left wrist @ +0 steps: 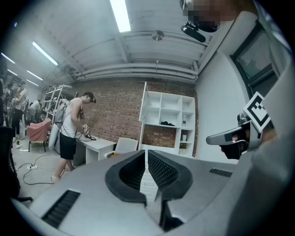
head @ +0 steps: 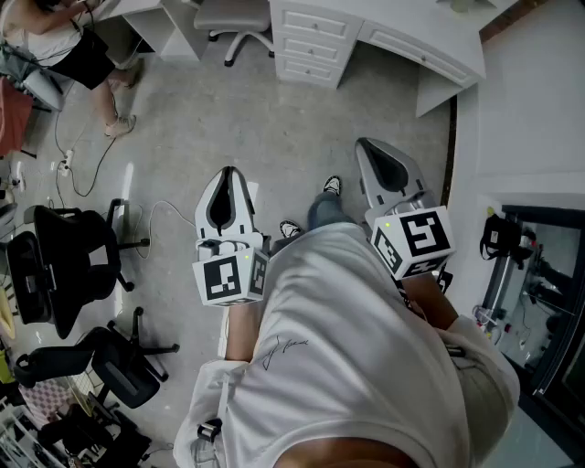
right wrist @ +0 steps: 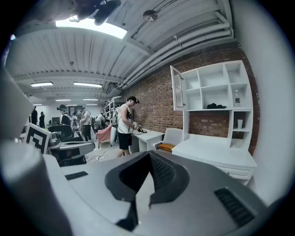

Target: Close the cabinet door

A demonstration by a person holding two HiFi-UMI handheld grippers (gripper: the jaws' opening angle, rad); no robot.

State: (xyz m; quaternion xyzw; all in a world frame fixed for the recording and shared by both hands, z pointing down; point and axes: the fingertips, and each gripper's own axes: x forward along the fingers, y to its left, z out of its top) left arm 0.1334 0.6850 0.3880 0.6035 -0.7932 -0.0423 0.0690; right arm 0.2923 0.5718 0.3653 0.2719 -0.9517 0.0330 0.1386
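A white shelf cabinet point(right wrist: 213, 92) stands on a white desk against the brick wall, several steps ahead. Its upper left door point(right wrist: 177, 87) stands swung open; in the left gripper view the cabinet point(left wrist: 169, 115) shows that door point(left wrist: 144, 105) edge-on. My left gripper point(head: 228, 172) is held out at waist height, shut and holding nothing, jaws meeting at the tips point(left wrist: 146, 153). My right gripper point(head: 363, 144) is level with it on the right, also shut and holding nothing point(right wrist: 148, 155). Both are far from the cabinet.
A white drawer desk point(head: 313, 38) and a pale office chair point(head: 234, 16) lie ahead. Black chairs point(head: 64, 265) stand at the left. A person point(right wrist: 124, 126) works at a desk by the brick wall. A white wall with dark equipment point(head: 539, 274) runs along the right.
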